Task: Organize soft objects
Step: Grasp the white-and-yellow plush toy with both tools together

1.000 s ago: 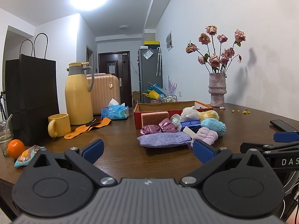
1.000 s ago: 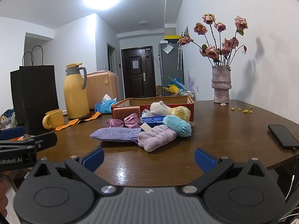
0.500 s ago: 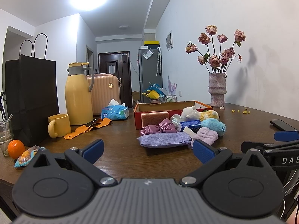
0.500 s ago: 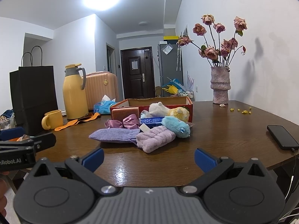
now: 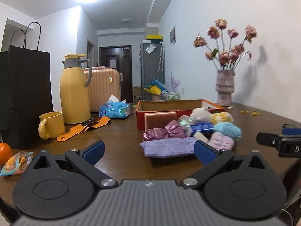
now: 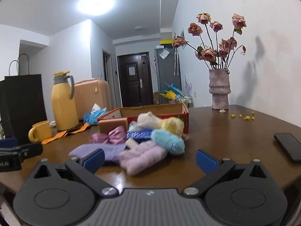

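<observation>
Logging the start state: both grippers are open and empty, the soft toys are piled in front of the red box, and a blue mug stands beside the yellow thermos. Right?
Not quite: the mug is yellow, as the left wrist view shows. The left gripper and right gripper are open and empty, the soft toys piled before the red box, beside the thermos.

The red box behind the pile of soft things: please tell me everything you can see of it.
The red box is a shallow, open tray, seemingly cardboard: red outside, plain brown inside. It sits flat on the wooden table, lidless. A pink-topped sponge leans against its front wall, and the white plush and yellow plush lie against the front. Its contents cannot be seen. Neither gripper touches it.
</observation>
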A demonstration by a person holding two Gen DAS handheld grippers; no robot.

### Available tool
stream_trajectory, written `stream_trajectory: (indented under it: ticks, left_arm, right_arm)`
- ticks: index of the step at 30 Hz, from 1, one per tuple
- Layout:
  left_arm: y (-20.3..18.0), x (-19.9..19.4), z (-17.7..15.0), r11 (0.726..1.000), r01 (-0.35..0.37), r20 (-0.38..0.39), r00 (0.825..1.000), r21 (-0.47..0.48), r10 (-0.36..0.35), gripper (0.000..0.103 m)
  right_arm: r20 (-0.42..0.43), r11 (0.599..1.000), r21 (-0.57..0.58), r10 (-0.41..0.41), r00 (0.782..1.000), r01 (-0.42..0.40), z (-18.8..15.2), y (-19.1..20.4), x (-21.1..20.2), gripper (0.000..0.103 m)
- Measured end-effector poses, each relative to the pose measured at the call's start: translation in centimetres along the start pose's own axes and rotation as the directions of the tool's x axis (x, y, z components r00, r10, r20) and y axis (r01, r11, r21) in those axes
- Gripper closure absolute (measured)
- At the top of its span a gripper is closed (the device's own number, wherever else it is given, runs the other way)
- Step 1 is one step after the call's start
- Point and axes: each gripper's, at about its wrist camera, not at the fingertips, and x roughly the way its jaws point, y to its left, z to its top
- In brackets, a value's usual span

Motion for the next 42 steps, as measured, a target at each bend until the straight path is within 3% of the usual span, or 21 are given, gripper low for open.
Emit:
stream_trajectory:
  ticks: [4,8,11,13,16,17,22,24,26,29,35,42]
  left_arm:
    - [-1.1,3.5,1.6,0.999,0.032,-0.014,0.999,0.032,-0.031,0.000]
    - [-3.4,7.8,3.7,0.991,0.101,-0.003,0.995,0.091,-0.101,0.000]
    - [-5.4,12.3,5.6,0.976,0.189,-0.048,0.982,0.109,-0.185,0.000]
    - [-6.6,15.6,6.7,0.961,0.259,-0.082,0.964,0.100,-0.251,0.000]
    - [-8.3,20.6,7.4,0.939,0.334,-0.146,0.936,0.078,-0.321,0.004]
    - [-8.6,22.5,7.5,0.935,0.351,-0.187,0.923,0.056,-0.335,0.009]
    - [-8.4,28.1,7.2,0.902,0.425,-0.302,0.852,-0.078,-0.428,0.039]
    - [-8.2,29.1,6.9,0.885,0.450,-0.320,0.827,-0.116,-0.463,0.056]
    - [-8.0,29.1,6.8,0.882,0.454,-0.312,0.825,-0.128,-0.470,0.058]
    - [-7.9,27.5,7.4,0.882,0.458,-0.286,0.835,-0.113,-0.470,0.060]
    - [-5.5,19.5,8.9,0.871,0.472,-0.185,0.852,-0.138,-0.491,0.058]
    - [-1.8,10.6,3.8,0.875,0.433,-0.197,0.859,-0.216,-0.473,0.056]
  right_arm:
    - [-0.104,0.998,0.020,0.055,0.993,-0.054,1.4,-2.0,4.4,0.000]
    - [-0.115,0.997,0.072,0.037,0.993,-0.029,3.3,-4.2,7.7,0.000]
    - [-0.082,0.998,0.058,0.004,0.997,0.001,4.6,-5.7,10.6,0.000]
    - [-0.112,0.998,0.069,-0.001,0.994,0.009,5.5,-6.6,12.9,0.002]
    - [-0.165,0.992,0.122,0.055,0.985,-0.035,6.2,-8.2,16.8,0.015]
    - [-0.181,0.988,0.143,0.077,0.980,-0.051,6.3,-8.6,17.9,0.022]
    - [-0.251,0.964,0.249,0.158,0.955,-0.094,5.5,-10.7,22.5,0.030]
    - [-0.258,0.937,0.318,0.234,0.938,-0.146,5.1,-11.4,23.5,0.049]
    - [-0.261,0.924,0.347,0.257,0.930,-0.158,4.9,-11.5,23.7,0.055]
    - [-0.223,0.941,0.295,0.238,0.945,-0.167,5.5,-10.8,22.5,0.057]
    - [-0.084,0.975,0.095,0.209,0.974,-0.201,7.5,-6.3,14.7,0.056]
    - [-0.054,0.977,-0.030,0.209,0.976,-0.211,2.8,-0.2,5.5,0.056]
